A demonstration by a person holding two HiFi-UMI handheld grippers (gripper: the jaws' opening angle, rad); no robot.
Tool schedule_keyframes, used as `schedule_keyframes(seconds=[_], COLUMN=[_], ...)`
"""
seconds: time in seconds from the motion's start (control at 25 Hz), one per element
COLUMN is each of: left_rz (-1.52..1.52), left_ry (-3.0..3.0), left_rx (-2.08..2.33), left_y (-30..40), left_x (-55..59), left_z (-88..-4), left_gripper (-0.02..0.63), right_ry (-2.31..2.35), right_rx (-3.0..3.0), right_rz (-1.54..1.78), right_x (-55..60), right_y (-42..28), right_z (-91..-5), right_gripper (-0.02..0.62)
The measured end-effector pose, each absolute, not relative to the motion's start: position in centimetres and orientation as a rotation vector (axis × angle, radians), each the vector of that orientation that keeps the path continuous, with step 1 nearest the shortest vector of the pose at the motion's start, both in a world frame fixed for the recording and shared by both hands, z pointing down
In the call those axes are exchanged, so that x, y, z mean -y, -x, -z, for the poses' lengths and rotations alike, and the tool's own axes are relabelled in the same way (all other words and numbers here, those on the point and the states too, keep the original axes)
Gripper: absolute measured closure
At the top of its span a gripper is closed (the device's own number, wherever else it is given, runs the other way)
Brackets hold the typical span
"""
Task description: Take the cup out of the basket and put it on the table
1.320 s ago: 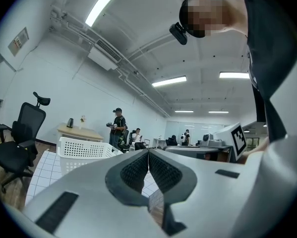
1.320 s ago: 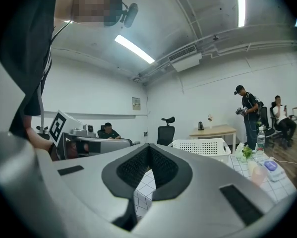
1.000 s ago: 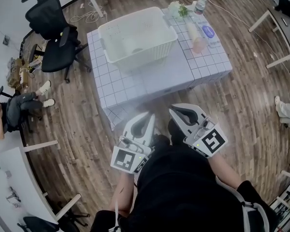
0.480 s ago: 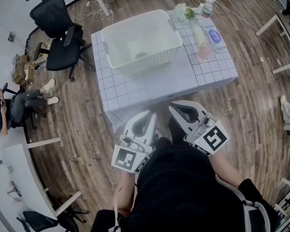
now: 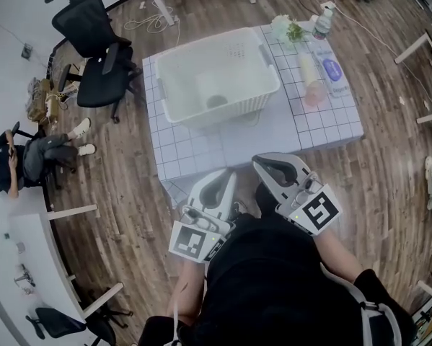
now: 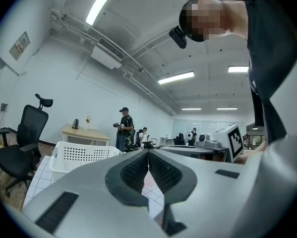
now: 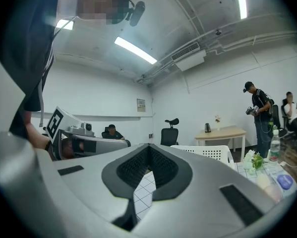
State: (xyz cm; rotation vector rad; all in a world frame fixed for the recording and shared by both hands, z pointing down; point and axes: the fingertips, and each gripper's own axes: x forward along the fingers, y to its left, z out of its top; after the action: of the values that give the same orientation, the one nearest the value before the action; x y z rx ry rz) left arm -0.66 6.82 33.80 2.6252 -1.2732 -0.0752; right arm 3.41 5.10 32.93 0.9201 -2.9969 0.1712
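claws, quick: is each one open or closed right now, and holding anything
left claw: closed, holding nothing
right claw: closed, holding nothing

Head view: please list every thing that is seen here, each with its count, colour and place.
table: 1, white with grid, centre
basket: 1, white, on the table's left part
cup: 1, pale, inside the basket
bottle: 1, clear, far right corner of the table
flowers: 1 bunch, white and green, beside the bottle
tube: 1, cream and pink, on the table right of the basket
pack: 1, white with blue label, right of the tube
chairs: 2, black, one left of the table, one at bottom left
seated person: 1, dark clothes, far left
floor: brown wood
left gripper: 1, white, shut, empty, before the table
right gripper: 1, white, shut, empty, before the table
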Motion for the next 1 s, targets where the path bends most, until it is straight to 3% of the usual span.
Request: schedule_keyframes(seconds=[1.0], left_rz=[0.051], left_ry=[-2.572], left_rx=[1.429], left_y=[-3.2], left_x=[3.2], left_z=[-33.2], left_gripper=[0.595], right_ry=[-0.74], right_rx=[3.056], right_rz=[-0.202], right_x=[4.6], right_y=[-6.7], right_z=[-33.3], right_gripper=[0.581])
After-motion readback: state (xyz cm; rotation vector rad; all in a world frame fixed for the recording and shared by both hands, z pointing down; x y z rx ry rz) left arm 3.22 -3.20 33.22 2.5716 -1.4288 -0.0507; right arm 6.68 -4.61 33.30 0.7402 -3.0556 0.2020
